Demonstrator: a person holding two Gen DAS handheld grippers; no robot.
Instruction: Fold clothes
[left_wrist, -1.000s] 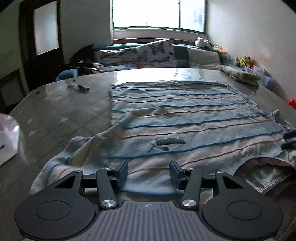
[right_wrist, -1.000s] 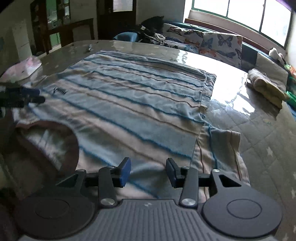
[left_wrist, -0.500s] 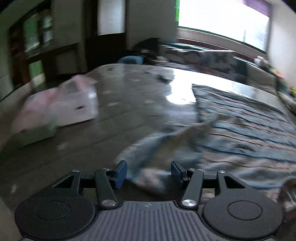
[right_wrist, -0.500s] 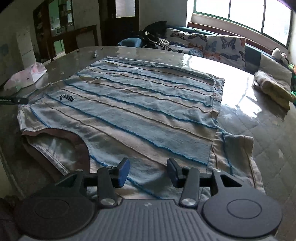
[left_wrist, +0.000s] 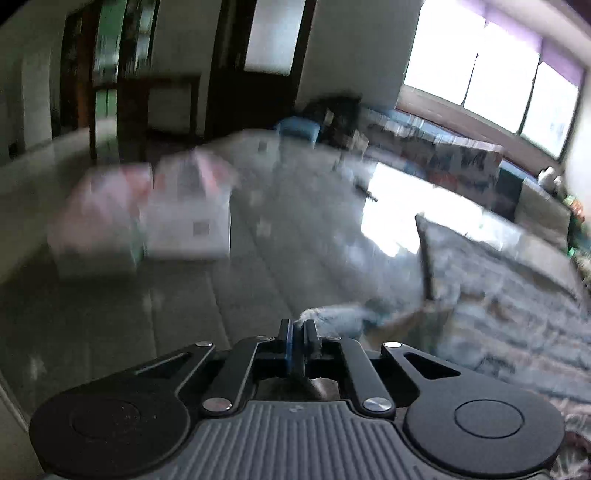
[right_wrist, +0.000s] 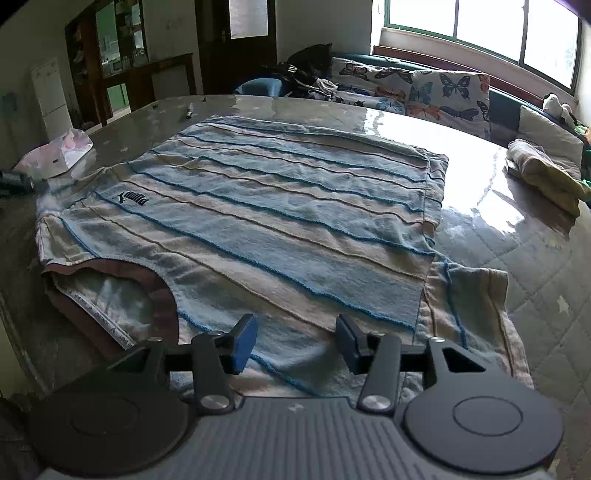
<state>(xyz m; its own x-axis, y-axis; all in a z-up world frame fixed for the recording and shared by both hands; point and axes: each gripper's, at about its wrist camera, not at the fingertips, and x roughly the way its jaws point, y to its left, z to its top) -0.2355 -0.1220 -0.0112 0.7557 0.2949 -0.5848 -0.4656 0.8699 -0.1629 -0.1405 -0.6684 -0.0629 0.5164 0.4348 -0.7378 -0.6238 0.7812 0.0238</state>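
Two hand-held grippers are in play, and they are doing very different things! In the left wrist view the left hand-held gripper (left_wrist: 297, 334) has its jaws pressed together on a pale fold of the striped shirt (left_wrist: 517, 317), the sleeve cloth bunching out just past the fingertips toward 1 o'clock. That view is badly blurred, but the shirt's body spreads off to 3 o'clock, and a pink-and-white plastic bag (left_wrist: 147, 218) sits on the quilted tabletop (left_wrist: 184, 306) out at 10 o'clock. Over to the right wrist view: the right hand-held gripper (right_wrist: 297, 343) is spread wide, blue pad on one finger, gripping nothing, poised low over the near hem of the shirt (right_wrist: 258, 206). The shirt lies flat on the tabletop (right_wrist: 535, 266), blue and cream stripes running across it, a small dark logo (right_wrist: 135, 199) at 10 o'clock and the brown-edged neck opening (right_wrist: 118, 295) at 8 o'clock beside the fingers. One sleeve (right_wrist: 469, 314) fans out at 3 o'clock, touching the tabletop. Far out at 9 o'clock the dark tip of the left hand-held gripper (right_wrist: 18, 181) shows at the shirt's other sleeve, with the bag (right_wrist: 59, 153) just behind it. At 2 o'clock a folded yellowish cloth (right_wrist: 543, 173) rests near the edge, well apart from the shirt, and butterfly-print cushions (right_wrist: 443, 88) line the bench under the window at 1 o'clock.
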